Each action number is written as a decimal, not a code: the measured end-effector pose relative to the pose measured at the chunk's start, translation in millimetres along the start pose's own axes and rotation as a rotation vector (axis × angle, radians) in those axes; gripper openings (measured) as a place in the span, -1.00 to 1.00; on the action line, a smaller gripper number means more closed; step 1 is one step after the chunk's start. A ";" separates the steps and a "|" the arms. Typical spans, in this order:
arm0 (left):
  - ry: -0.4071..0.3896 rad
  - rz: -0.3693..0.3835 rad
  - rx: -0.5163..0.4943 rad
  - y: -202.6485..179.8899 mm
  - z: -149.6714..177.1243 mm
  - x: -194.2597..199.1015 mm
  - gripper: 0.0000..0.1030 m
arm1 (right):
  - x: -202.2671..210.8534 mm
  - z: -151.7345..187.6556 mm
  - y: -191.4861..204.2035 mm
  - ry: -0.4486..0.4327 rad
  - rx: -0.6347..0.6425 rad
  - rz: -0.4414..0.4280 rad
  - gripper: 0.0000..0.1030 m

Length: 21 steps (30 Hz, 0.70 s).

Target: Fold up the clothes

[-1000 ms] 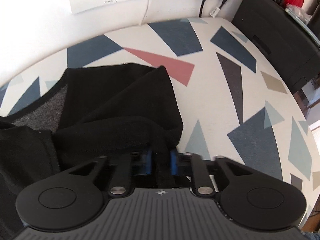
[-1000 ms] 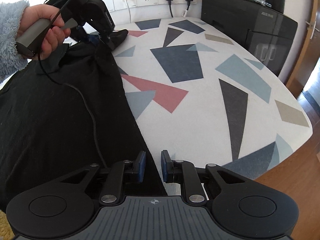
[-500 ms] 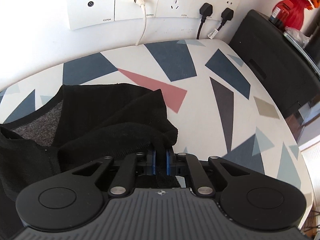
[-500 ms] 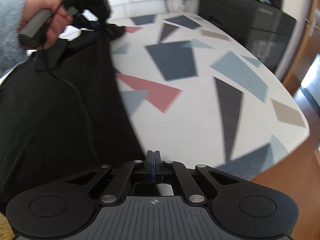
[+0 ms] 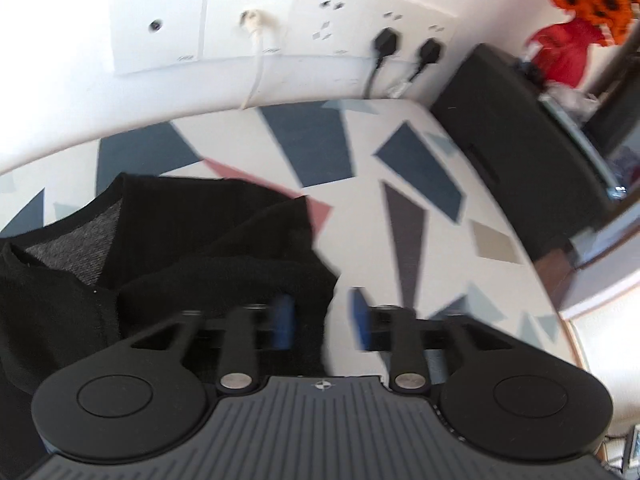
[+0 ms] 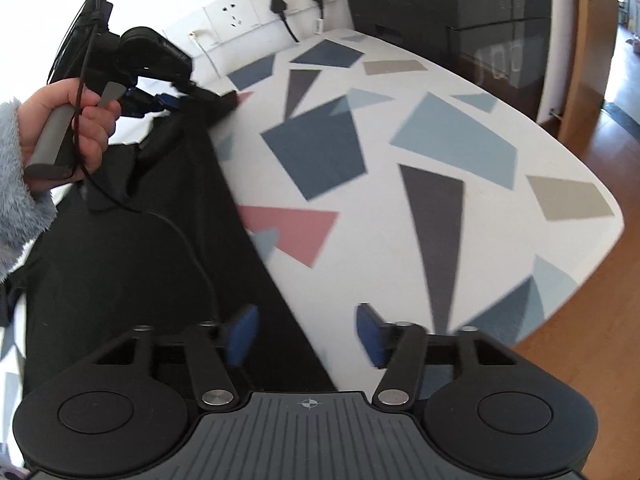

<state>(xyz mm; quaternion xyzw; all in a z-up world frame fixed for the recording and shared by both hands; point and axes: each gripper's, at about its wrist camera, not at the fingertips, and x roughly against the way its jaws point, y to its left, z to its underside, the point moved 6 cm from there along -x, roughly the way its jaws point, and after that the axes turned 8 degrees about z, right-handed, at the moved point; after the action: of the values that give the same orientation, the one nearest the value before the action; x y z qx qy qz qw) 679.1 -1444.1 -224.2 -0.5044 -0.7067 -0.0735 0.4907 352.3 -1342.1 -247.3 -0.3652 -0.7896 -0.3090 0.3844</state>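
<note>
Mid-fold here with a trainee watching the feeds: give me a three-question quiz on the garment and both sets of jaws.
1. True or false: the left gripper is clamped on the black garment.
2. What lies under the right gripper? A) bare wood B) the garment's straight edge on the patterned table C) a plug
3. Fill in: the garment's neckline faces the ____.

Key: 1. False; both sets of jaws have just been opening, the cloth lying loose between them. 2. B. 3. Wall.
</note>
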 end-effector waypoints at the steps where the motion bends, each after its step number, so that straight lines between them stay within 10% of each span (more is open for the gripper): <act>1: -0.013 0.003 -0.025 -3.4 0.2 6.9 0.48 | 1.7 -4.3 1.7 -0.002 0.003 0.003 0.17; 9: -0.024 0.027 -0.100 -12.4 16.2 53.3 0.71 | 27.4 -49.0 -11.7 -0.063 0.007 0.139 0.46; 13: -0.003 0.000 -0.091 -1.3 41.8 75.1 0.77 | 57.0 -82.5 -34.7 -0.174 -0.005 0.220 0.98; 21: 0.065 -0.122 0.012 36.5 104.9 98.5 0.80 | 118.1 -138.6 -63.6 -0.333 -0.006 0.380 0.98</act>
<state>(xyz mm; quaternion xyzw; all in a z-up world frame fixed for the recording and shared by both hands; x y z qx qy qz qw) 641.9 -1300.6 -216.1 -0.4548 -0.7203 -0.1151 0.5110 301.7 -1443.1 -91.0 -0.5541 -0.7582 -0.1691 0.2993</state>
